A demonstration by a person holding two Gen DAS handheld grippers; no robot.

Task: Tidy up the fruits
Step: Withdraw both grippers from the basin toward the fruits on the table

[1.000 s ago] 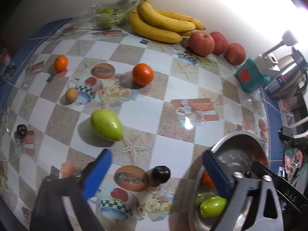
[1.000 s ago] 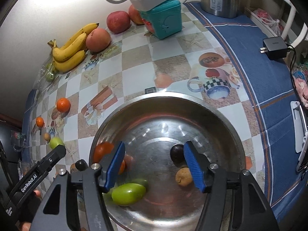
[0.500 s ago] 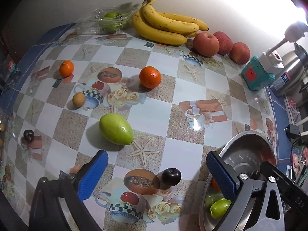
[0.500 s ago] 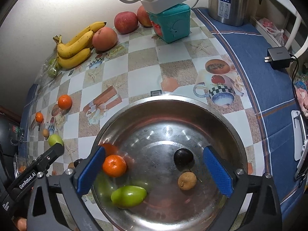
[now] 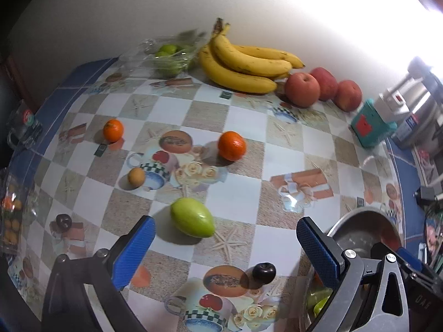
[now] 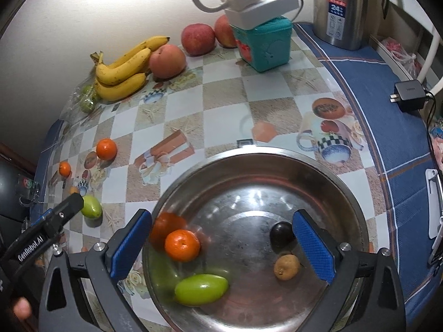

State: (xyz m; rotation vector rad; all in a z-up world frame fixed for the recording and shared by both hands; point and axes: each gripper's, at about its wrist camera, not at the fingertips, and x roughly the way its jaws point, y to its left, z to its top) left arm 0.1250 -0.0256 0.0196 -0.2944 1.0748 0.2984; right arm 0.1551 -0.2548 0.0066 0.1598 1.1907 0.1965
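A steel bowl (image 6: 346, 191) holds an orange (image 6: 182, 244), a green fruit (image 6: 201, 289), a dark plum (image 6: 281, 232) and a small brown fruit (image 6: 286, 266). My right gripper (image 6: 221, 246) hangs open and empty above the bowl. My left gripper (image 5: 225, 249) is open and empty above the table, with a green mango (image 5: 192, 217) just beyond its fingertips. A dark plum (image 5: 264, 271), two oranges (image 5: 231, 145) (image 5: 113, 130), a small brown fruit (image 5: 136, 176) and another dark fruit (image 5: 63, 220) lie loose on the table. The bowl's rim (image 5: 357, 215) shows at the right in the left wrist view.
Bananas (image 5: 243, 63), three red apples (image 5: 302, 89) and a clear box of green fruit (image 5: 169, 58) line the back wall. A teal box (image 6: 263, 44) with a power strip (image 6: 257, 2), a steel kettle (image 6: 343, 8) and a charger (image 6: 409, 95) stand at the right.
My right gripper opened wide and let an orange drop into the bowl. My left gripper drew back from the bowl toward the green mango.
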